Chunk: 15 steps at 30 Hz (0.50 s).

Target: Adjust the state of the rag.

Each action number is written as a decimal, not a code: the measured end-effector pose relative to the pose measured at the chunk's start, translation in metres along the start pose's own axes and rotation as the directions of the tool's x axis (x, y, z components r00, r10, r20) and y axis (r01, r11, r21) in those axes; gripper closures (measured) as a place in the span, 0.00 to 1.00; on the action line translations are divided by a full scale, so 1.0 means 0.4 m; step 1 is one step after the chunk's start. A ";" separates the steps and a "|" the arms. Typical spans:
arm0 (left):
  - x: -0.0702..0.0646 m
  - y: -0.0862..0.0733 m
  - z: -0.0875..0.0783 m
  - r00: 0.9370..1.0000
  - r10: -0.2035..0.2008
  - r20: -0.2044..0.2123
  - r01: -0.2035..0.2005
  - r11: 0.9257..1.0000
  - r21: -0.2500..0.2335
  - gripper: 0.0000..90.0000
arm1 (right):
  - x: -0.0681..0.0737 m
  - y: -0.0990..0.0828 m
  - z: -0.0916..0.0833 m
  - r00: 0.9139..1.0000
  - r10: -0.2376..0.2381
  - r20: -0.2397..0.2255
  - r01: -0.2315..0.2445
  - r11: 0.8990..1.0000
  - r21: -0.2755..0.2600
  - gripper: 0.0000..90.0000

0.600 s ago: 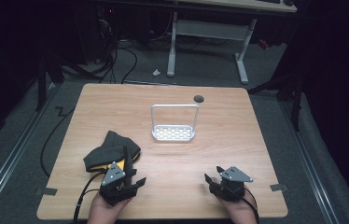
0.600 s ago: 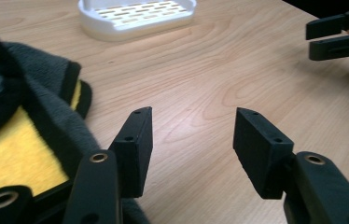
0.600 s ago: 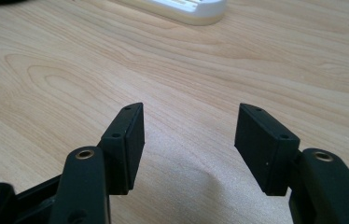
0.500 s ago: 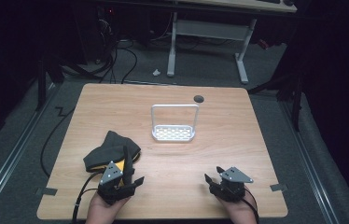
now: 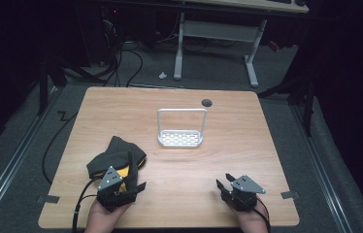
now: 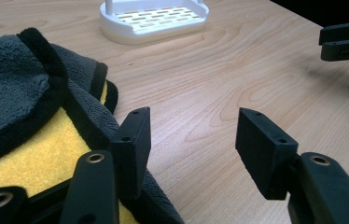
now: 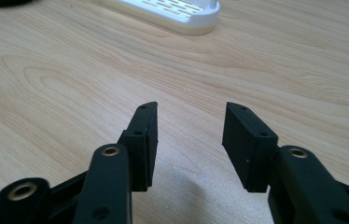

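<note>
The left gripper [image 5: 130, 180] has edged slightly toward the cloth [image 5: 116, 158]. Both it and the right gripper [image 5: 225, 187] hang slack-jawed, holding nothing. The cloth lies just left of the left jaws, touching one.

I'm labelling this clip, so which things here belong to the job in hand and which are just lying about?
In the job:
- grey and yellow cloth, beside the open left gripper
- right gripper, open over bare wood

Lying about:
- white rack
- white desk frame behind the table
- floor cables
</note>
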State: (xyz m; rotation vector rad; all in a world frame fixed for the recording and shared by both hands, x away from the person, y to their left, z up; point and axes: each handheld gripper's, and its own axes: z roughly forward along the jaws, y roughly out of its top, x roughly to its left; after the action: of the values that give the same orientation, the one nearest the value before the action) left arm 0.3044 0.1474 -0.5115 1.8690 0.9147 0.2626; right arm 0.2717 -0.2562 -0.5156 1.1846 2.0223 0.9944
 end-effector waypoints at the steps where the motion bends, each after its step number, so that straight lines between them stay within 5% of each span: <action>1: 0.000 0.000 0.000 1.000 0.000 0.000 0.000 1.000 0.000 0.50 | 0.001 0.002 -0.002 1.000 -0.002 0.001 0.002 1.000 -0.001 0.65; 15: 0.029 0.010 -0.044 0.999 -0.022 -0.043 0.020 0.999 -0.032 0.46 | 0.012 0.009 0.003 1.000 -0.013 0.014 0.013 1.000 0.015 0.66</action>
State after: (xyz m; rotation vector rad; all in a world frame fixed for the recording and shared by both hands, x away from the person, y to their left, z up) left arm 0.3046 0.1668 -0.5022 1.8303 0.9543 0.3044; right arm 0.2721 -0.2506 -0.5139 1.1813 2.0268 0.9635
